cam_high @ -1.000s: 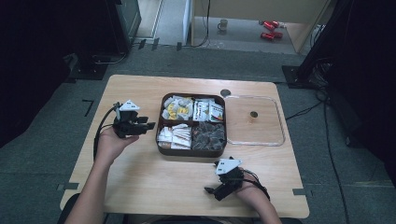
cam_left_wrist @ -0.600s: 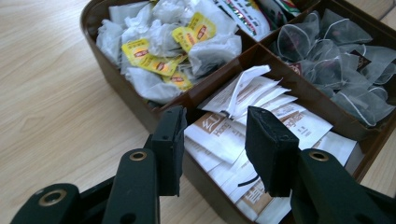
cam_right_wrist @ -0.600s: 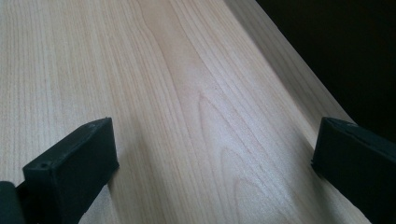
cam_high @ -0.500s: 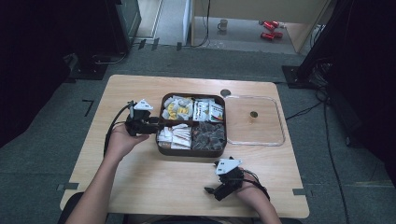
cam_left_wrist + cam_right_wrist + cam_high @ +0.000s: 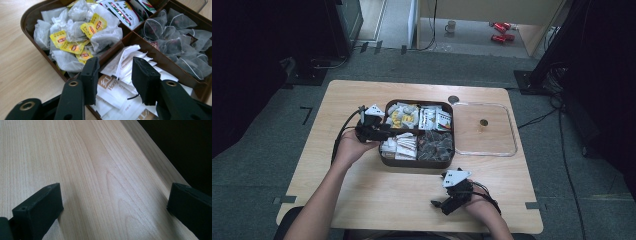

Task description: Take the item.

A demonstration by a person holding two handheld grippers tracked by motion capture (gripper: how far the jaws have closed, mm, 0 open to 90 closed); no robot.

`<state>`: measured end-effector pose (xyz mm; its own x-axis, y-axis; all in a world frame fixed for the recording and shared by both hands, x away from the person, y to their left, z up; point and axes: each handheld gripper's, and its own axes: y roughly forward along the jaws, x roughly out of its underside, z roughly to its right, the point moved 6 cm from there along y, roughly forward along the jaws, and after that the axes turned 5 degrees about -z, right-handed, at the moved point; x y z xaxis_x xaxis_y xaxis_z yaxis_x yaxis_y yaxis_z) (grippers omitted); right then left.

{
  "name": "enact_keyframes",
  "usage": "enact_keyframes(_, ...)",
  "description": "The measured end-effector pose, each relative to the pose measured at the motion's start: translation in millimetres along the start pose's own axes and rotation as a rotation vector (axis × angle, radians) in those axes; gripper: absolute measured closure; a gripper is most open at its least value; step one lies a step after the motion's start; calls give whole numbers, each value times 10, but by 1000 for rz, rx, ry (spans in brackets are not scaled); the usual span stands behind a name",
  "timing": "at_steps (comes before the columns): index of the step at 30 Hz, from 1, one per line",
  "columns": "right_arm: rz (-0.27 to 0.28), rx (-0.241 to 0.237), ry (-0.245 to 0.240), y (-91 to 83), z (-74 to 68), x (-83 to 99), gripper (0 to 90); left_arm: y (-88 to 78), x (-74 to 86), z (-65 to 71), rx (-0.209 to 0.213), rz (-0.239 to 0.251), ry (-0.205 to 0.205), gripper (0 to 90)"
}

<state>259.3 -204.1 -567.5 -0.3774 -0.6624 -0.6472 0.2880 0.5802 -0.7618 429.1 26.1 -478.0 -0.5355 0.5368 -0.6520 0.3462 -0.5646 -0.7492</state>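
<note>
A brown four-part tray [image 5: 382, 159] stands mid-table. It holds yellow-tagged tea bags [image 5: 75, 37], printed sachets [image 5: 435, 118], white paper sachets [image 5: 117, 87] and dark pyramid bags [image 5: 180, 42]. My left gripper [image 5: 384, 134] reaches over the tray's left rim. Seen from the left gripper view, the left gripper [image 5: 116, 75] is open just above the white sachets, one of which stands up beyond the jaws. My right gripper [image 5: 439, 204] rests near the table's front edge. From its own camera, the right gripper [image 5: 115, 205] is wide open over bare wood.
A clear lid [image 5: 507, 145] with a small brown knob [image 5: 483, 122] lies flat right of the tray. A round grommet [image 5: 453, 99] sits in the table behind the tray. The table's front edge runs close to the right hand.
My left gripper has moved right from the table's left part to the tray's left rim, over the white sachets. The right gripper has stayed put.
</note>
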Motion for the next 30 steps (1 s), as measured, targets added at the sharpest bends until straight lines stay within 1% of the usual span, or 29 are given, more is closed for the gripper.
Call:
enact_keyframes(3, 0, 1, -1, 0, 1, 0, 0, 36, -22, 1, -14, 1, 18, 562)
enact_keyframes(4, 0, 0, -2, 1, 1, 0, 0, 59, -28, 0, 0, -4, 16, 578)
enact_keyframes(5, 0, 1, -1, 0, 1, 0, 0, 74, -32, -2, 4, -3, 13, 578)
enact_keyframes(8, 0, 1, -2, 0, 1, 0, 0, 94, -34, -5, 0, -11, 25, 579)
enact_keyframes(11, 0, 1, -1, 0, 1, 0, 0, 124, -34, -2, 1, -40, 31, 590)
enact_keyframes(13, 0, 1, -1, 0, 1, 0, 0, 151, -36, 4, -2, -47, 40, 613)
enact_keyframes(15, 0, 0, -3, 1, 1, 0, 0, 178, -31, 11, 7, -57, 41, 635)
enact_keyframes(17, 0, 1, -2, 0, 1, 0, 0, 198, -28, 15, 7, -64, 41, 671)
enact_keyframes(19, 0, 2, -1, 0, 0, 1, 0, 225, -32, 24, 17, -82, 42, 687)
enact_keyframes(20, 0, 2, -1, -1, 0, 1, 0, 240, -40, 29, 18, -97, 51, 688)
enact_keyframes(22, 0, 5, 0, -2, 1, 3, 0, 265, -61, 43, 23, -98, 57, 697)
enact_keyframes(23, 0, 5, 1, -3, 0, 4, 0, 281, -67, 48, 26, -106, 61, 698)
enact_keyframes(25, 0, 7, 1, -4, 1, 6, 0, 325, -65, 54, 22, -127, 71, 705)
enact_keyframes(26, 1, 8, 3, -5, 0, 8, 0, 359, -55, 46, 15, -153, 86, 725)
enact_keyframes(30, 0, 11, 9, -8, -3, 12, 0, 391, -50, 40, 16, -166, 91, 736)
